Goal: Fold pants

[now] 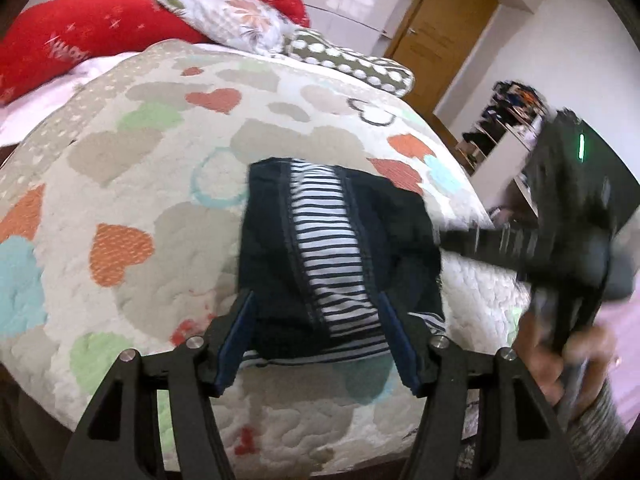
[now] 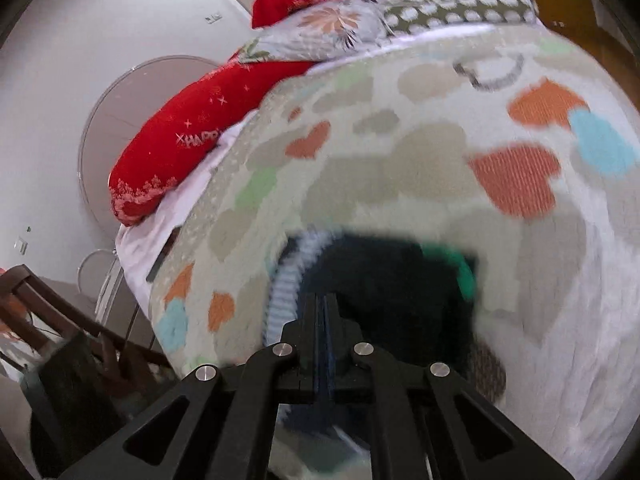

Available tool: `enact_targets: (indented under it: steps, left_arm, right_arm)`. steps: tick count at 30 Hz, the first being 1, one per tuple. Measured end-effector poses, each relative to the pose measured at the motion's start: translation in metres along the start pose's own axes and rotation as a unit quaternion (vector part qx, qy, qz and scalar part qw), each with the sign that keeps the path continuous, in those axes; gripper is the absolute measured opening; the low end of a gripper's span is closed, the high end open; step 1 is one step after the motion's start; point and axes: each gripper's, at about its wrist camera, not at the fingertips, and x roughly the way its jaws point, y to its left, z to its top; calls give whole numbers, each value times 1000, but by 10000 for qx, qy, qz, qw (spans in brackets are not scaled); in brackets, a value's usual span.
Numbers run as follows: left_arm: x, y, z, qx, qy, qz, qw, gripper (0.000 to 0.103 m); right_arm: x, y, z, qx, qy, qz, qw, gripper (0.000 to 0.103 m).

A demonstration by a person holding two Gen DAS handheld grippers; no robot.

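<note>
Heart-print quilted bed (image 1: 132,184) carries folded pants (image 1: 340,240) and pillows (image 1: 80,40).

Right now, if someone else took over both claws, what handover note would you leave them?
Left claw: open, hanging over the near edge of the pants, gripping nothing.
Right claw: shut, with no cloth visible between its jaws; it sits at the right edge of the pants, blurred in both views.
Pants: dark, with a striped panel, lying as a compact folded bundle on the heart-print quilt.
Done: the pants look folded down to a small rectangle.
Left: probably only checking and tidying the edges; the near striped hem pokes out a little. The right wrist view is too blurred to confirm more.
</note>
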Motion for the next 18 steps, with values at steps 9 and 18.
enact_targets:
  steps: [9,18]
  left_arm:
    - [3,20,8,-467,126,119,9988,65]
    - [27,31,39,-526,219,-185,9982,78]
  right_arm:
    - [-15,-32,-35,427,-365,-15,9984,3]
    - [-45,-51,-37,703,-1077,-159,9916,80]
